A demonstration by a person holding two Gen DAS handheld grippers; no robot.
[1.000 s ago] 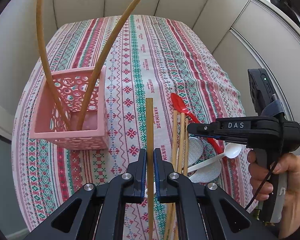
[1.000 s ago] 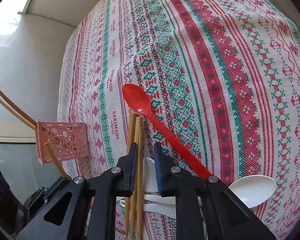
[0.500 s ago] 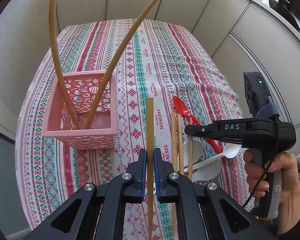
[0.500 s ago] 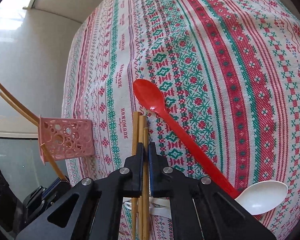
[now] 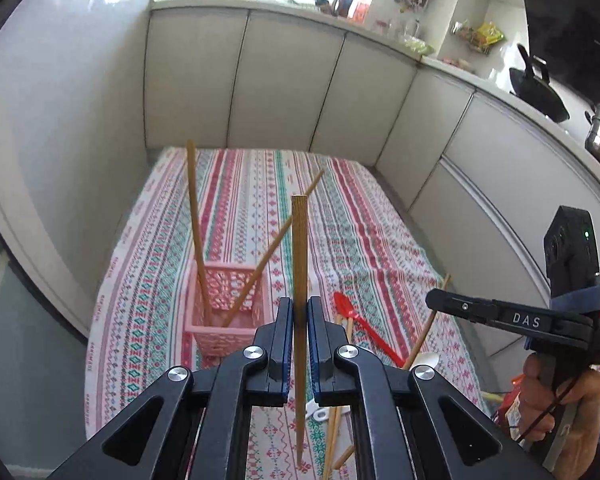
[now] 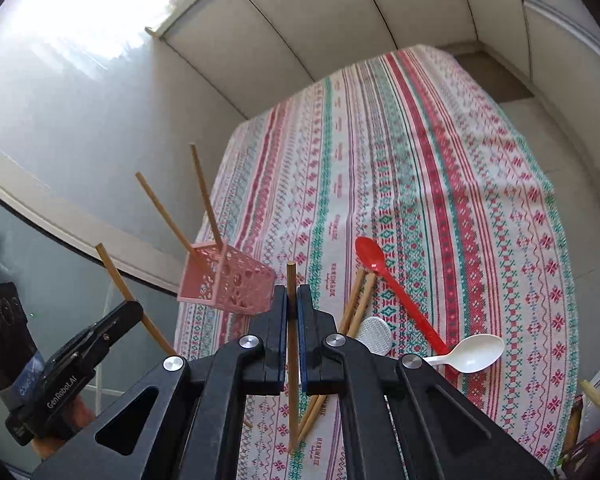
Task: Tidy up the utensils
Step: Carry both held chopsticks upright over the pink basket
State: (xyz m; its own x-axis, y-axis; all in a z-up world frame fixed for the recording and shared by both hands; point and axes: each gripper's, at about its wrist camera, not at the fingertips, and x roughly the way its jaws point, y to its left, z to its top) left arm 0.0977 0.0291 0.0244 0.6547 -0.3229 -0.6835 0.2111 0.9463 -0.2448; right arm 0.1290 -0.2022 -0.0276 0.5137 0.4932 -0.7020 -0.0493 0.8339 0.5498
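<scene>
Left wrist view:
- We see the left gripper (image 5: pixel 299 312), matte black with blue pads, clamped on a straight, square-section wooden chopstick (image 5: pixel 300 248) that stands nearly upright between its jaws, clear of the cloth.
- Just beyond it, the pink basket (image 5: pixel 228 328), a square plastic box with perforated lattice walls, stands on the tablecloth (image 5: pixel 364 216) and holds two slim wooden chopsticks that lean apart.
- The tablecloth is woven in red, green and white cross-stitch bands.
- At right, a hand (image 5: pixel 556 408) holds the right gripper (image 5: pixel 434 300); its black body reads "DAS", and a thin chopstick slants through its closed tip.
- A glossy red plastic spoon (image 5: pixel 350 316) lies on the cloth near loose chopsticks.

Right wrist view:
- We see the right gripper (image 6: pixel 292 300) shut on a round-tipped wooden chopstick (image 6: pixel 291 280), lifted off the cloth (image 6: pixel 460 184).
- On the cloth lie two loose chopsticks (image 6: pixel 358 300), the red spoon (image 6: pixel 370 258), a smooth white plastic spoon (image 6: pixel 480 352) and a white spoon with a textured oval bowl (image 6: pixel 374 334).
- The cloth bears repeated "HANDMADE" lettering.
- At left, the left gripper (image 6: pixel 132 308) reads "GenRobot.AI" and grips its chopstick beside the pink basket (image 6: pixel 236 288).
</scene>
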